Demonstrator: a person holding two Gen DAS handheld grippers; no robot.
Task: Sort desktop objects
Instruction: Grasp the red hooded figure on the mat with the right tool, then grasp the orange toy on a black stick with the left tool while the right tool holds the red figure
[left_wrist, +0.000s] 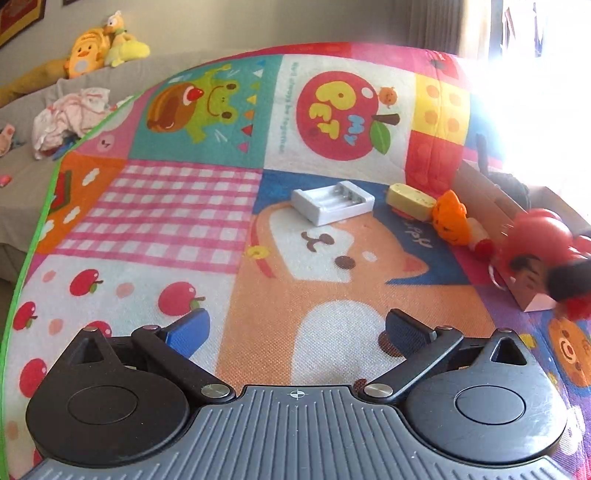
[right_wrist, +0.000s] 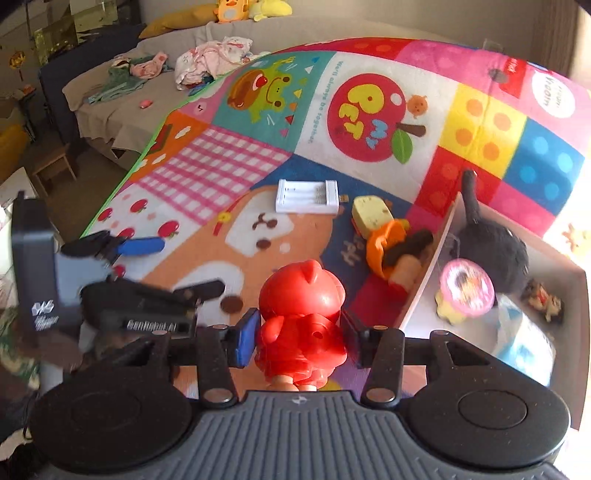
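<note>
My right gripper (right_wrist: 300, 334) is shut on a red plastic toy figure (right_wrist: 301, 295), held upright above the colourful play mat (right_wrist: 207, 166) just left of a cardboard box (right_wrist: 424, 273). In the left wrist view the same red figure (left_wrist: 535, 236) shows blurred at the right edge. My left gripper (left_wrist: 295, 325) hangs open over the mat with nothing between its fingers. Further back on the mat lie a white battery charger (left_wrist: 332, 201), a yellow cheese-like block (left_wrist: 410, 201) and an orange toy (left_wrist: 450, 218).
The box holds a black plush (right_wrist: 491, 247), a pink round item (right_wrist: 469, 286) and a small figure (right_wrist: 546, 301). Behind the mat a grey sofa (right_wrist: 110, 99) carries clothes (right_wrist: 210, 62) and yellow plush toys (left_wrist: 96, 48). Strong window glare fills the right.
</note>
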